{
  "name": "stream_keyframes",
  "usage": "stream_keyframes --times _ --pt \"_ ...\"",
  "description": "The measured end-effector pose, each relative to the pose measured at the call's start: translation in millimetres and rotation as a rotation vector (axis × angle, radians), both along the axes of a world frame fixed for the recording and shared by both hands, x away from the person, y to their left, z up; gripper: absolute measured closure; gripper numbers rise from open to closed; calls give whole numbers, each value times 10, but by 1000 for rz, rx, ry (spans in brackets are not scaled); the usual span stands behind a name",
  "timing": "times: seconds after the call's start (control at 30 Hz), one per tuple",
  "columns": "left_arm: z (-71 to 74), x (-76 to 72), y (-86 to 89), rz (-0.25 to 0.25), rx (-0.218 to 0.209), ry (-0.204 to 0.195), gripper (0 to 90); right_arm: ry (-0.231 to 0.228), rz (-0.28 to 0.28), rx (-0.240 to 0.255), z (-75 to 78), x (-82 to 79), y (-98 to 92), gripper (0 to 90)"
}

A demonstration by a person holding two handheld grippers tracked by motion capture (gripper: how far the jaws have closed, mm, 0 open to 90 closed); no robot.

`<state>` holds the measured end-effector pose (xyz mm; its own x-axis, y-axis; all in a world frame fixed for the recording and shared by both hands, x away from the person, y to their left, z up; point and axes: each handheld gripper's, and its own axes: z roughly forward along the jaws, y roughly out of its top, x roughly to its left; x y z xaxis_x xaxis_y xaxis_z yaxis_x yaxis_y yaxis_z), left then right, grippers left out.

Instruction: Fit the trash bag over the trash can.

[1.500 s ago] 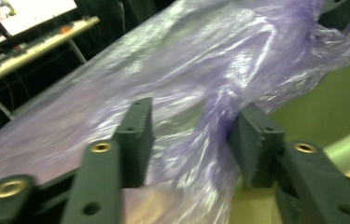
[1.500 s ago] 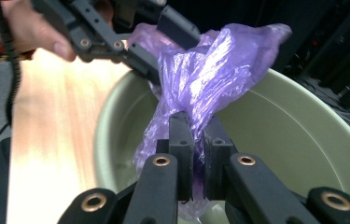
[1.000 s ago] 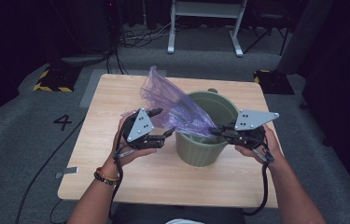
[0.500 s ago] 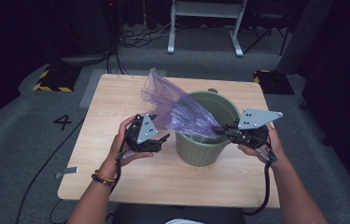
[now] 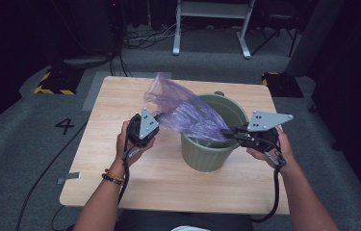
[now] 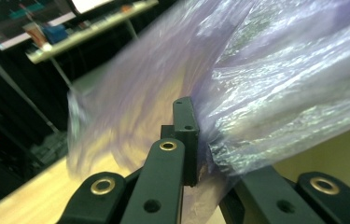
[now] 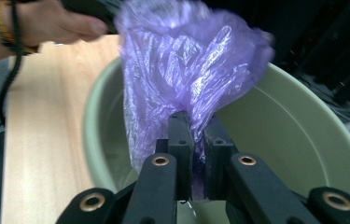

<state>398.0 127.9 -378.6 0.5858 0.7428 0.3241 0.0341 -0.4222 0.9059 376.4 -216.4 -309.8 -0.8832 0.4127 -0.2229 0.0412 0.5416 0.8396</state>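
Observation:
A thin purple plastic bag stretches from the table over the mouth of a green bin. My left gripper holds the bag's left part beside the bin. Its jaws have just closed, and in the left gripper view the gripper pinches the crumpled bag. My right gripper is at the bin's right rim. In the right gripper view the gripper is shut on the bag above the inside of the bin.
The bin stands right of centre on a wooden table. A white metal frame and cables lie on the floor behind. Yellow-black blocks sit off the far-left corner. The other hand shows in the right gripper view.
The left gripper has dipped a little and turned, and its jaws have closed on the bag. The right gripper and the bin have stayed put.

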Motion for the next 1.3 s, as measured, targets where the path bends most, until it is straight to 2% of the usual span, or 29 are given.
stream_keyframes --times 0.07,0.1,0.13,0.17,0.2,0.23,0.3,0.33,0.43,0.5,0.53,0.67,0.7,0.77,0.93,0.97,1.0,1.1,1.17,1.2,1.27,1.3 --pt "75 -52 5 -8 -20 -34 896 6 -28 -13 -4 24 15 827" --pt "124 -93 -12 -15 -23 -54 896 14 -74 -20 -10 54 35 714" --pt "124 -93 -12 -15 -23 -54 896 14 -74 -20 -10 54 35 714" --pt "156 -117 -32 -21 -13 -65 896 32 -93 -35 -15 81 46 588" --pt "181 -131 -50 -28 -3 -69 896 32 -93 -35 -15 81 46 588" --pt "200 -144 -72 -35 4 -72 896 51 -94 -55 -23 95 64 433" --pt "238 -172 -120 -37 27 -86 896 48 -104 -50 -22 95 66 402" --pt "266 -183 -142 -45 35 -86 896 44 -99 -22 -5 83 67 328" --pt "306 -206 -170 -48 42 -101 896 33 -103 -1 31 67 68 310" --pt "349 -218 -187 -53 38 -109 896 38 -82 20 68 58 74 298" --pt "363 -219 -189 -47 49 -115 897 44 -64 14 89 50 83 283" --pt "387 -169 -165 -24 56 -117 896 49 -16 -12 137 4 43 334" --pt "392 -139 -142 -11 55 -112 897 53 -58 -40 125 23 22 334" --pt "397 -124 -127 -1 60 -118 897 57 -71 -53 119 35 13 334" --pt "404 -96 -77 17 38 -113 897 64 -91 -8 108 76 -76 341" --pt "405 -101 -83 10 36 -112 897 48 -99 11 109 75 -89 386" --pt "404 -108 -95 6 34 -114 897 48 -99 11 109 75 -89 386" --pt "426 -161 -163 -20 42 -128 897 17 -100 25 114 64 -52 530" --pt "452 -198 -212 -45 40 -135 897 7 -83 -11 106 61 8 665" --pt "472 -218 -238 -57 42 -140 897 14 -76 -47 93 75 72 742" --pt "485 -231 -254 -67 35 -142 897 18 -77 -57 88 86 95 762" --pt "497 -235 -260 -80 26 -140 896 34 -96 -95 62 133 174 747"
